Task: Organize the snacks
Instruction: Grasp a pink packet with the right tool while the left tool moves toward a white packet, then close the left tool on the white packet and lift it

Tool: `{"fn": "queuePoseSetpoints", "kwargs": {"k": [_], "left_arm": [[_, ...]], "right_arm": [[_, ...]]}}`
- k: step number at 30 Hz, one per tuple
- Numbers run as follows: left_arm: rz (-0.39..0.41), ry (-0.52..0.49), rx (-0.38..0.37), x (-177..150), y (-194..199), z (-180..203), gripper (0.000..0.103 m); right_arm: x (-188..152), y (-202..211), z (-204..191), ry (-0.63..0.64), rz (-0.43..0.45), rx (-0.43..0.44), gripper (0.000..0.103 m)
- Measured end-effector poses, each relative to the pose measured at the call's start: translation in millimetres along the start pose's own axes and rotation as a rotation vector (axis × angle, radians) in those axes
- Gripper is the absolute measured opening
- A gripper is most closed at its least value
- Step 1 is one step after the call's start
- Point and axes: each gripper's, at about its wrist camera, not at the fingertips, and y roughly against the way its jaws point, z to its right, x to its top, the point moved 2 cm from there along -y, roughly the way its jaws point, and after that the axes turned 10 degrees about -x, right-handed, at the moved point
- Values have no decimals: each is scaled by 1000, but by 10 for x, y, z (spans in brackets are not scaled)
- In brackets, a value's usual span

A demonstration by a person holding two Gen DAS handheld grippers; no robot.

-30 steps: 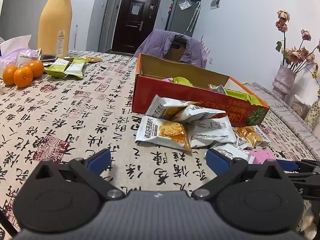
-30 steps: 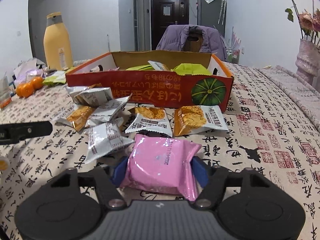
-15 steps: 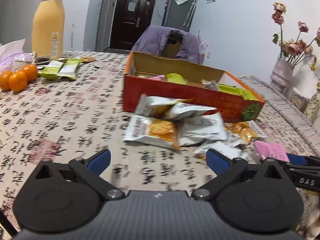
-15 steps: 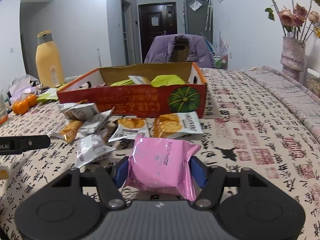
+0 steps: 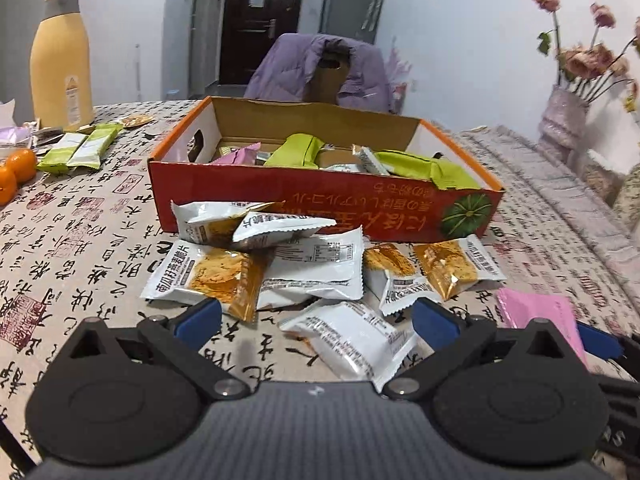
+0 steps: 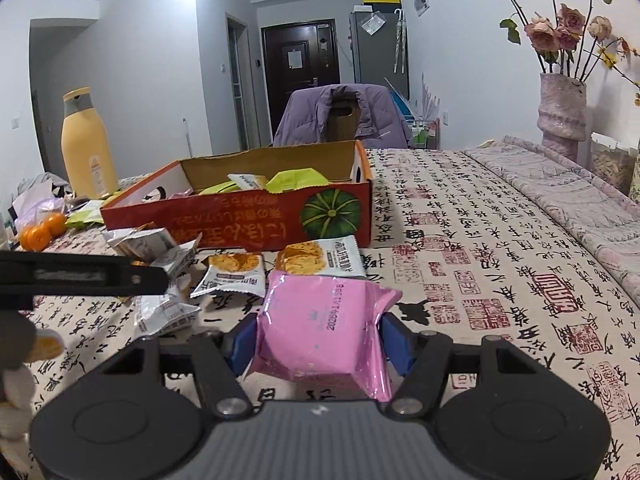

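Note:
My right gripper (image 6: 316,340) is shut on a pink snack packet (image 6: 324,328) and holds it above the tablecloth, in front of the red cardboard box (image 6: 248,220). The packet also shows in the left wrist view (image 5: 536,312). My left gripper (image 5: 316,320) is open and empty, low over a pile of white-and-orange cracker packets (image 5: 208,272); one white packet (image 5: 352,340) lies between its fingers. The box (image 5: 320,196) holds green and pink packets.
A tall yellow bottle (image 5: 60,60), tangerines (image 5: 16,168) and two green packets (image 5: 80,148) sit at the far left. A vase of dried roses (image 6: 560,116) stands at the right. A chair with a purple jacket (image 5: 320,68) is behind the table.
My right gripper has lifted the pink packet higher above the table. My left gripper has moved right and forward, closer to the cracker pile.

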Motion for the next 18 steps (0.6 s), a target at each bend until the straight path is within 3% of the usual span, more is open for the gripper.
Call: {"fn": "queuePoseSetpoints", "kwargs": {"k": [10,15,18], "left_arm": [[-36,26,116,-23,-228,98,103],[-54,47,112,-84,-234,54,85],[-59,47,104,-122,-210,36,80]], "right_arm": [[-31,7,66,-20,3,10,64],[-43,9,80,-25,3,13,64],[-51,14,72,-22,2,16,64]]}}
